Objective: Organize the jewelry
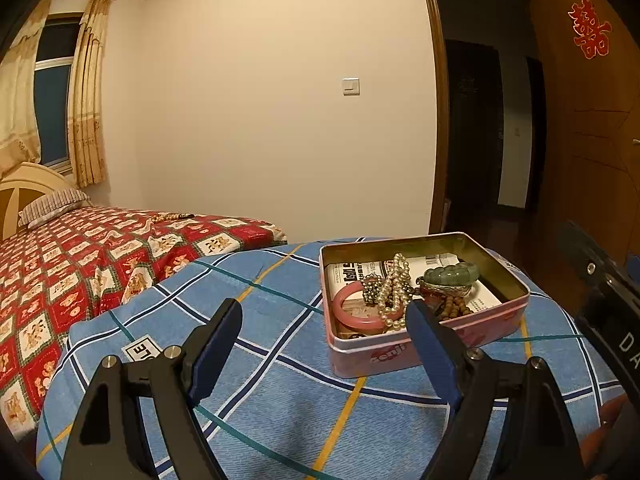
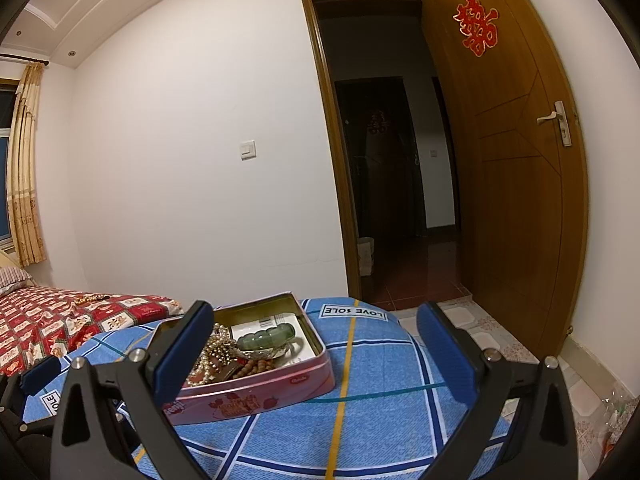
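A pink tin box [image 1: 400,354] sits open on a blue plaid cloth [image 1: 280,392]. In it lie a pink bangle [image 1: 352,312], a pearl string [image 1: 394,292], a green jade bracelet [image 1: 452,274] and brown wooden beads [image 1: 454,306]. My left gripper [image 1: 324,320] is open and empty, its right finger in front of the tin's near wall. In the right wrist view the tin [image 2: 256,398] lies behind the left finger of my right gripper [image 2: 312,322], which is open and empty. The jade bracelet [image 2: 266,338] shows there too.
A bed with a red patterned cover [image 1: 80,264] lies to the left, with a bead string [image 1: 172,217] on it. An open wooden door [image 2: 512,184] and a dark doorway [image 2: 384,184] stand to the right. The right gripper's body [image 1: 608,300] shows at the left view's right edge.
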The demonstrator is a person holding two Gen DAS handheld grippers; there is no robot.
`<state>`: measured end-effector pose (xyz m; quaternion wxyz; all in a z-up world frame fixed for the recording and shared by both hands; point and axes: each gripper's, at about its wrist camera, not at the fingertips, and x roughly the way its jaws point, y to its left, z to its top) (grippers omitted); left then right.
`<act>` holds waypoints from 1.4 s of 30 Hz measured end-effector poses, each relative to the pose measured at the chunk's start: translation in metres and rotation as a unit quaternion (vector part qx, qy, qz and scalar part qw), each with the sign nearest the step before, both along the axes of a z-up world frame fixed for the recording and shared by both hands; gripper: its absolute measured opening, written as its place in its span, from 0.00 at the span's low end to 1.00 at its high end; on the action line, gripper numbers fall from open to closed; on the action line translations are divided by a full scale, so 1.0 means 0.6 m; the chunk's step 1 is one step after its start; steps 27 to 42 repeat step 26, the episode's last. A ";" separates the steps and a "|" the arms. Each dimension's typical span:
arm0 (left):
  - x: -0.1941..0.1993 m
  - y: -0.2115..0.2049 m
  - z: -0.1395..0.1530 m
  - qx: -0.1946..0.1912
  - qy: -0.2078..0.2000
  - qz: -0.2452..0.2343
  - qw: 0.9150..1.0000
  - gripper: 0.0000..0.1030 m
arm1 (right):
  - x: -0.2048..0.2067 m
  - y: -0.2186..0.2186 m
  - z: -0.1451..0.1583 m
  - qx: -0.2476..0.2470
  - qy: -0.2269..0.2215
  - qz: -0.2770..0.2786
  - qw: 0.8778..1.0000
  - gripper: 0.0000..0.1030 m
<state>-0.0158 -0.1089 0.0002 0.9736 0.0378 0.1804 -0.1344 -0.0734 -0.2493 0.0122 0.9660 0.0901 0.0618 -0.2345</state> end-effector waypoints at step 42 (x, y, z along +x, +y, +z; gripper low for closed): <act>0.004 0.001 -0.001 -0.005 0.002 -0.002 1.000 0.81 | 0.000 -0.004 -0.003 0.011 0.007 -0.007 1.000 1.00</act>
